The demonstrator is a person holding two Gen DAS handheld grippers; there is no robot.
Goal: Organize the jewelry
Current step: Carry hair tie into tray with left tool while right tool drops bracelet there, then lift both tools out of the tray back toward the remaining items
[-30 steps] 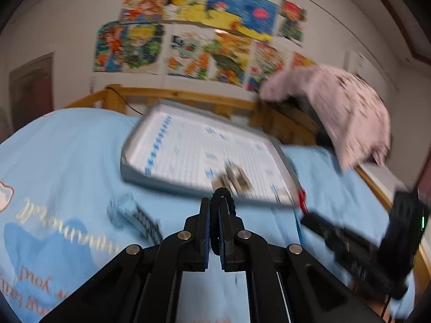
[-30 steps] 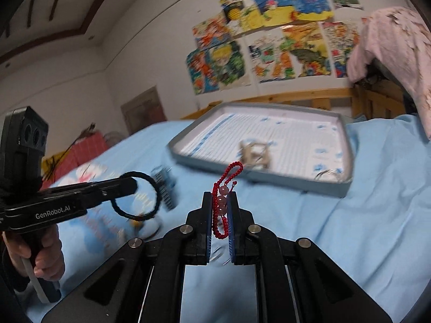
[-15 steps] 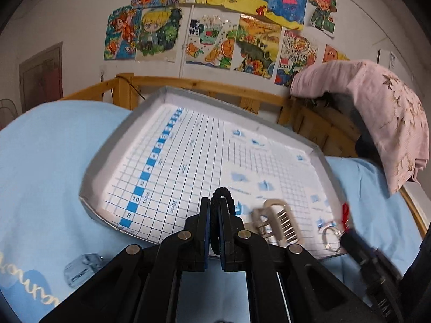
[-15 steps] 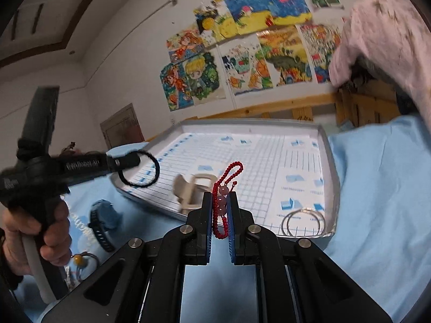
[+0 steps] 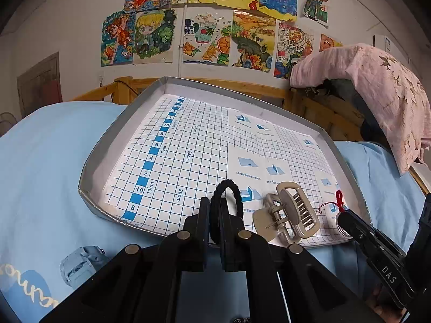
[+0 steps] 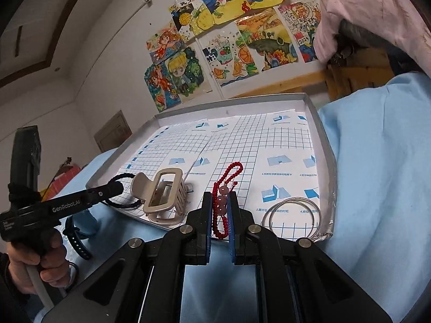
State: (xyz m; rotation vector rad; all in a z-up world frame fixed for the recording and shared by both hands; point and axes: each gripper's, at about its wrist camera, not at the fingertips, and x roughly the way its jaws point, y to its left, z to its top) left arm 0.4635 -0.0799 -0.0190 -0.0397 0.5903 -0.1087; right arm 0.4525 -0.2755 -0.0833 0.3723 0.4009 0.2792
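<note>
A grey tray lined with blue grid paper lies on the light blue bedsheet. My left gripper is shut on a black hair tie over the tray's near edge. My right gripper is shut on a red bead bracelet with pink beads, also above the near edge. A beige claw hair clip rests in the tray between the two grippers. A thin silver hoop lies in the tray's near right corner.
A blue watch lies on the sheet left of the tray. A wooden bed rail runs behind the tray, with a pink cloth draped at the right. Drawings cover the wall. A hand grips the left tool.
Both grippers moved forward and down toward the tray, which now fills more of each view. The hair tie and the bracelet stay clamped. The clip and hoop now sit close ahead.
</note>
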